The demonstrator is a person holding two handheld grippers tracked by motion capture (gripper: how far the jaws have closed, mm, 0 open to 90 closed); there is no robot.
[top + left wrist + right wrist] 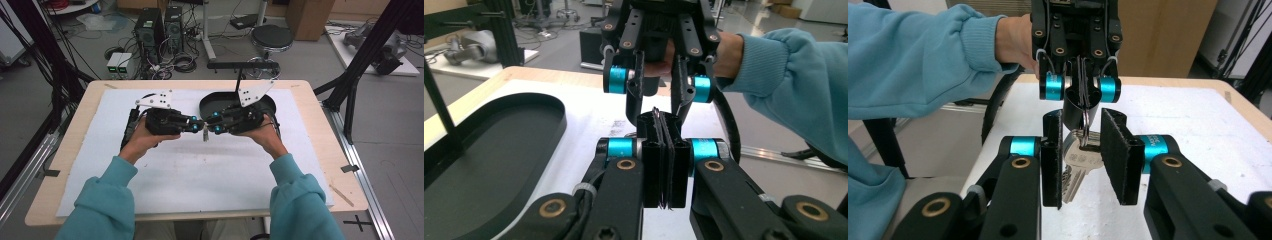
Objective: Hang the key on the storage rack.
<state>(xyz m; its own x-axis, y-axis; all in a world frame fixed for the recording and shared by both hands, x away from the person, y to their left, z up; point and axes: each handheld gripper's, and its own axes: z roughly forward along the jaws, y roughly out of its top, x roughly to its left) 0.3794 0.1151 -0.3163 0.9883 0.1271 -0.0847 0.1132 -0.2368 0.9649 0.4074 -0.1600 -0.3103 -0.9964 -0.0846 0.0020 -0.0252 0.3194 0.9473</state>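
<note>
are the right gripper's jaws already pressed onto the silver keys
No, in the right gripper view the right gripper jaws stand apart on either side of the silver keys, with gaps showing.

Left claw (196, 125) clamped tight, right claw (212, 124) facing it tip to tip, jaws parted.

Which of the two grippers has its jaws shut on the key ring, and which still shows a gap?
The left gripper is clamped shut on the key ring. The right gripper has gaps either side of the hanging keys.
</note>
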